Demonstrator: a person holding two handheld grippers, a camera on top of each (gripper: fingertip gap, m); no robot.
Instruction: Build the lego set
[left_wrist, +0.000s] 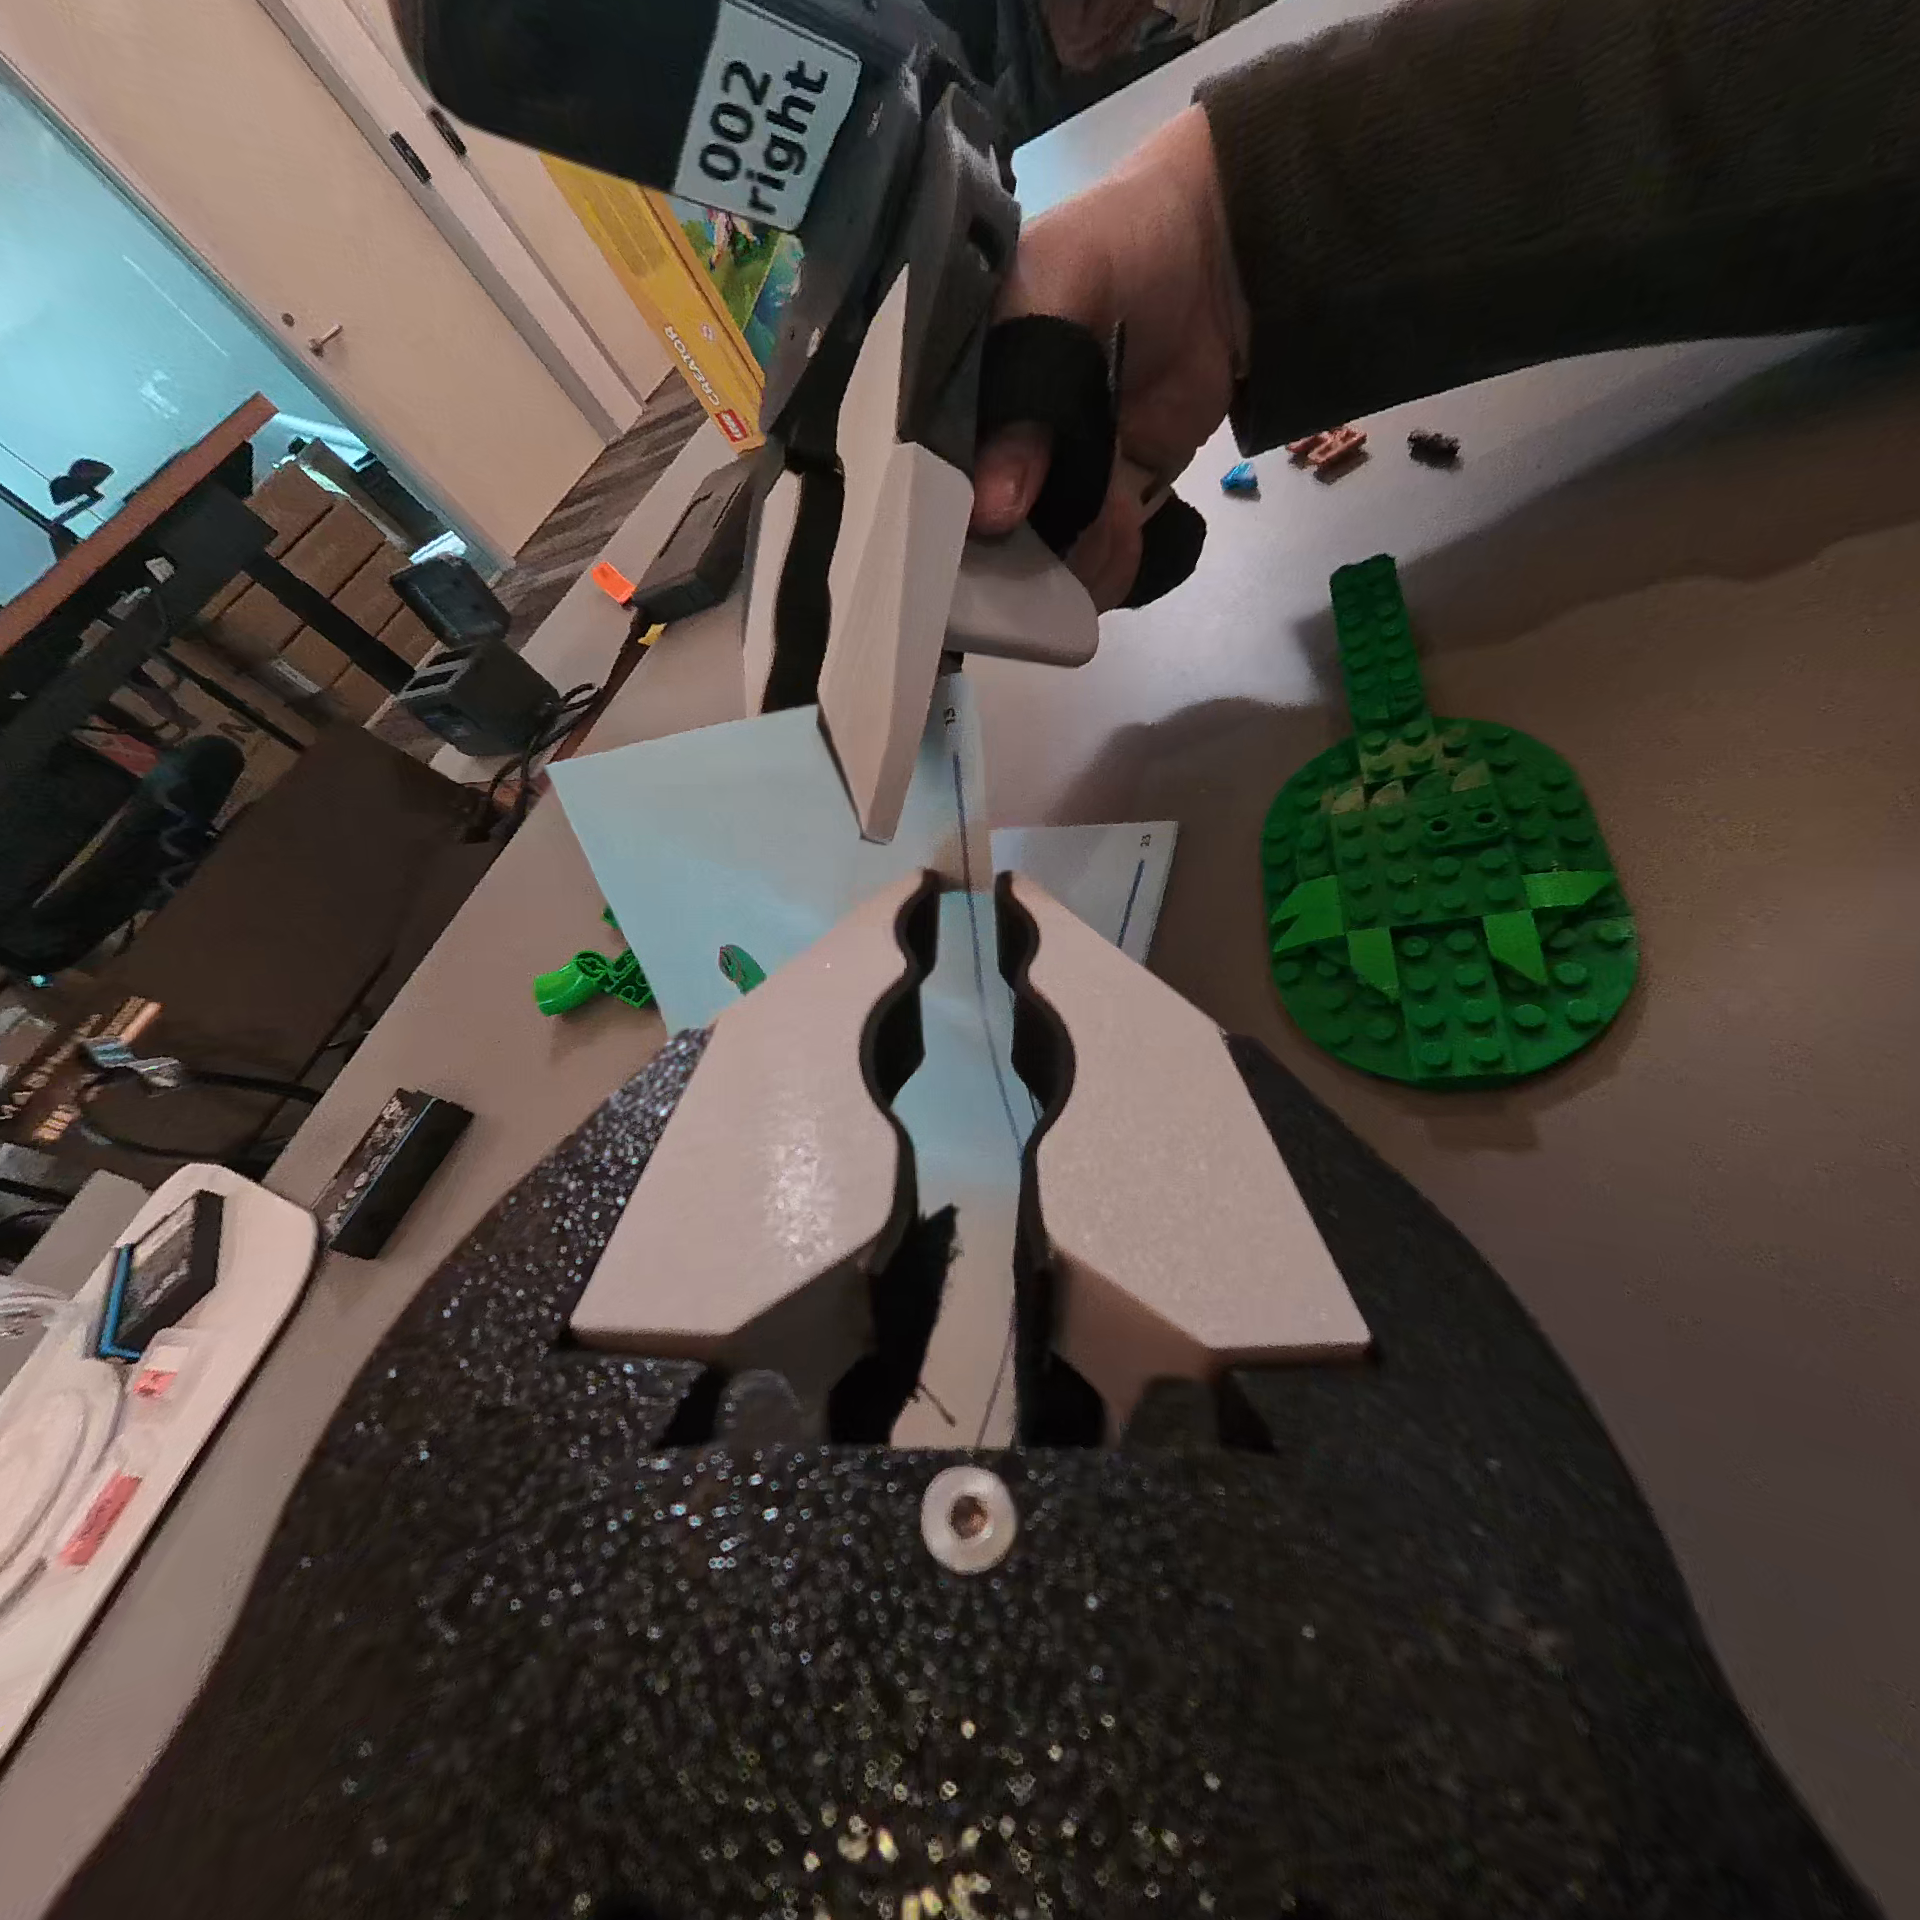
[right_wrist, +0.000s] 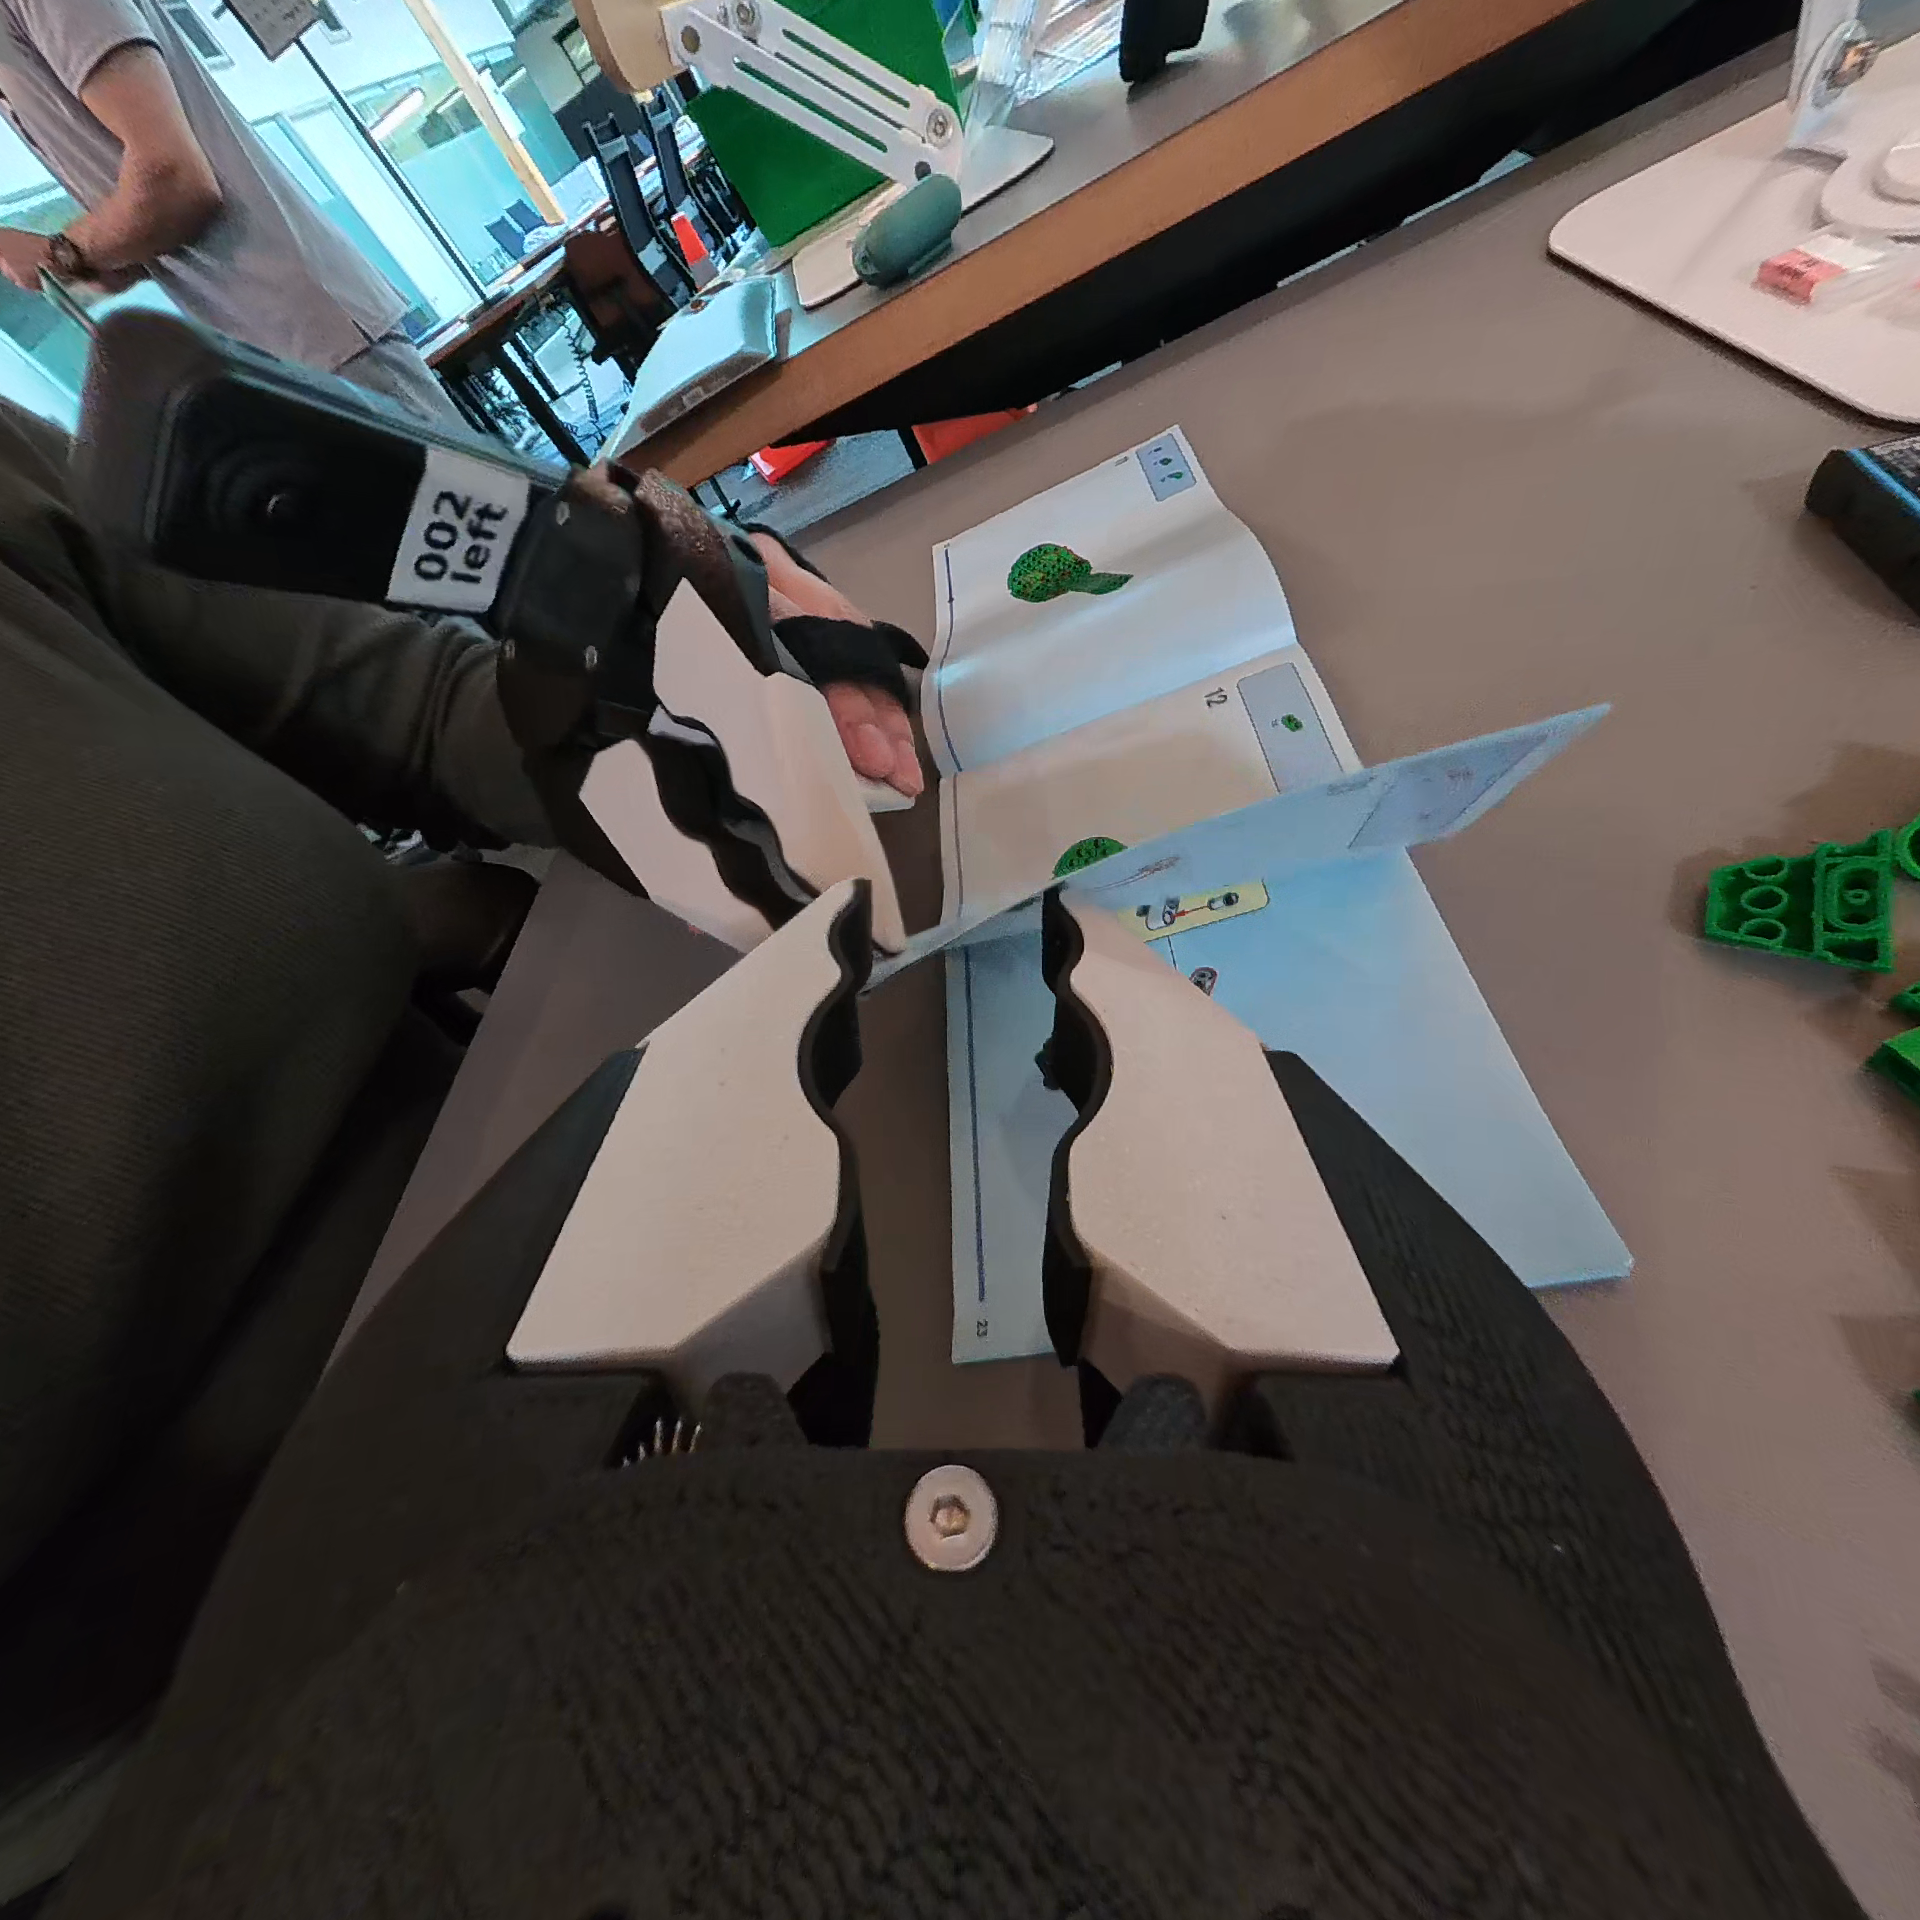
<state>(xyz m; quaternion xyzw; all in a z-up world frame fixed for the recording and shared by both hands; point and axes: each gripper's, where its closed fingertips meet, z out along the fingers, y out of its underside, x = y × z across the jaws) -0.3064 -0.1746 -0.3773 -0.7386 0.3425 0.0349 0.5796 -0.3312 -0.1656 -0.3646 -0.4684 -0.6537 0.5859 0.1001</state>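
Left wrist view: the left gripper (left_wrist: 966, 883) pointed along the bench (left_wrist: 1558, 1195), jaws parted by a narrow gap with a raised page of the instruction booklet (left_wrist: 727, 831) running edge-on through that gap; whether the fingers pinched the page could not be told here. The right gripper (left_wrist: 831, 769), in a person's hand (left_wrist: 1122, 343), came down from above, its tips just beyond the left one and over the page. The green lego plate (left_wrist: 1449, 914) lay flat on the bench to the right of the booklet, well apart from both grippers. A loose green piece (left_wrist: 587, 982) lay at the booklet's left edge; small blue, brown and black pieces lay farther off, toward the far edge. A yellow lego box (left_wrist: 696, 281) stood at the far edge.

Right wrist view: the right gripper (right_wrist: 951, 925) hung over the booklet (right_wrist: 1351, 1091), jaws released and holding nothing. The lifted page (right_wrist: 1299, 810) crossed just beyond its tips. The left gripper (right_wrist: 831, 914) met that page's near corner; grip not resolvable. Green bricks (right_wrist: 1808, 914) lay by the right edge. A white tray (right_wrist: 1714, 260) sat in the far right corner.
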